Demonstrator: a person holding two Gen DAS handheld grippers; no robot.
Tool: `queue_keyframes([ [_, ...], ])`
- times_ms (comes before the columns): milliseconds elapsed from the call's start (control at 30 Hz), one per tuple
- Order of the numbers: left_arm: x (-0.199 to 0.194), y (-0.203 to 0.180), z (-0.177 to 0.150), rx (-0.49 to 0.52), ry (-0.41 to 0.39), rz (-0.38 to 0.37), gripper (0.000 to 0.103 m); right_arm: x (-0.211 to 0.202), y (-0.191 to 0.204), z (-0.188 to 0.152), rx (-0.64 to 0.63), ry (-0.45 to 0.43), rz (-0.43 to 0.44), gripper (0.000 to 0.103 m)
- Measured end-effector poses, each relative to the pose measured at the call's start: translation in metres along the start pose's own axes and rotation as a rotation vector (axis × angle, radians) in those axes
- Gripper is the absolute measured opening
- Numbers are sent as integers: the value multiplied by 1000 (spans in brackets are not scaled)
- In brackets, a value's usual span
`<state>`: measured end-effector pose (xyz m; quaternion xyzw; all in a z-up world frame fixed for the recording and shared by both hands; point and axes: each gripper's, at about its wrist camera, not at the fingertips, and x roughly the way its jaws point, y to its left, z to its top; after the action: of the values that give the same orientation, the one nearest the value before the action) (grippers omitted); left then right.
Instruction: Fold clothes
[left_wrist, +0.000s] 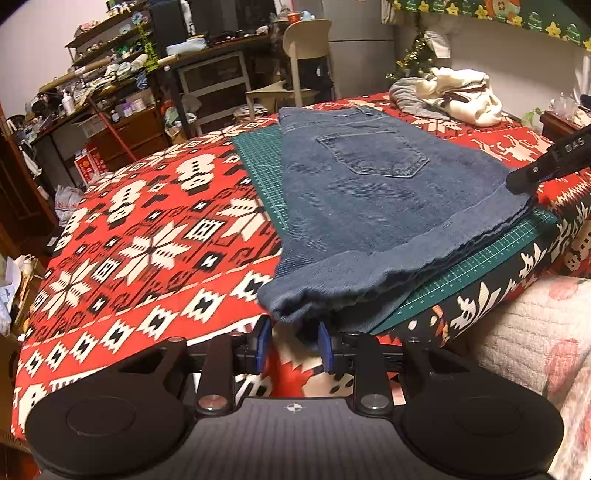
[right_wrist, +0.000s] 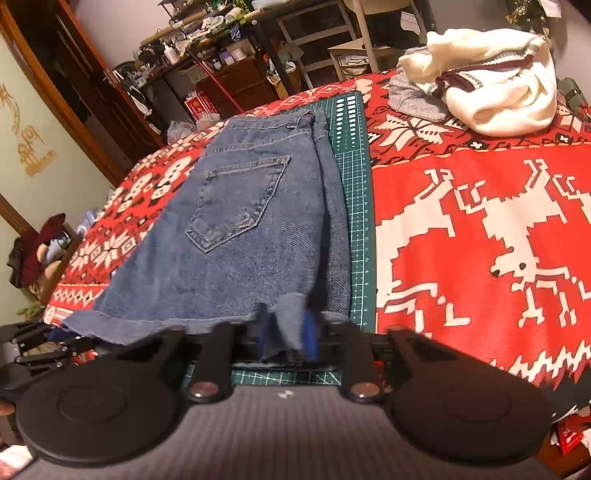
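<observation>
Blue denim shorts (left_wrist: 369, 206) lie folded in half, back pocket up, on a green cutting mat (left_wrist: 480, 266) over a red patterned blanket (left_wrist: 147, 240). My left gripper (left_wrist: 294, 345) holds the near corner of the rolled hem between its blue pads, and that corner looks slightly raised. In the right wrist view the shorts (right_wrist: 240, 229) run away from me, and my right gripper (right_wrist: 287, 334) is shut on the hem at the other corner, its pads blurred. The right gripper's black finger (left_wrist: 524, 181) shows at the hem's far end. The left gripper's linkage (right_wrist: 48, 343) shows at the lower left.
A pile of white and maroon clothes (right_wrist: 498, 85) with a grey garment (right_wrist: 413, 99) lies at the far right of the blanket. A chair (left_wrist: 306, 55), cluttered shelves (left_wrist: 110, 66) and a desk stand behind. A pale quilt (left_wrist: 535, 332) lies at the near right.
</observation>
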<state>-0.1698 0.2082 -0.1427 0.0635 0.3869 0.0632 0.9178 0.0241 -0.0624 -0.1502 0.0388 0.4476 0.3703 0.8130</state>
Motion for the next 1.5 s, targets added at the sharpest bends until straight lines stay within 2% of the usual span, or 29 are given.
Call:
queue_keyframes([
  [33,0,-1,-1,7,0,2,8,0,2,0,-6,-2,-9,9],
  [133,0,-4,-3,27,2,7,3,-11,4,2,-11,-50,-12,8],
  [200,-1,-6,-4,41,3,10,3,-21,5,5,1,-90,-13,8],
  [400,1,-3,-5,29,16,0,3,-18,-3,5,8,-61,-29,8],
  [700,-13,18,-6,-87,33,-46,4,-9,-16,-11,51,-31,-31,8],
  [900,-32,43,0,-178,-17,-29,4,-14,-15,-8,36,-36,-35,9],
  [1000,-32,44,18,-196,-62,-80,4,-20,-13,-5,27,-43,-51,10],
  [1100,-27,39,37,-203,-99,-139,5,-26,-8,-1,2,-55,-128,11],
  [1200,-9,28,52,-208,-81,-187,9,-33,-2,3,-27,-83,-200,12],
  [1333,17,17,61,-233,-35,-222,8,-35,14,10,-96,-121,-191,13],
  [1500,35,11,57,-245,24,-204,8,-6,52,12,-230,-121,-142,14],
])
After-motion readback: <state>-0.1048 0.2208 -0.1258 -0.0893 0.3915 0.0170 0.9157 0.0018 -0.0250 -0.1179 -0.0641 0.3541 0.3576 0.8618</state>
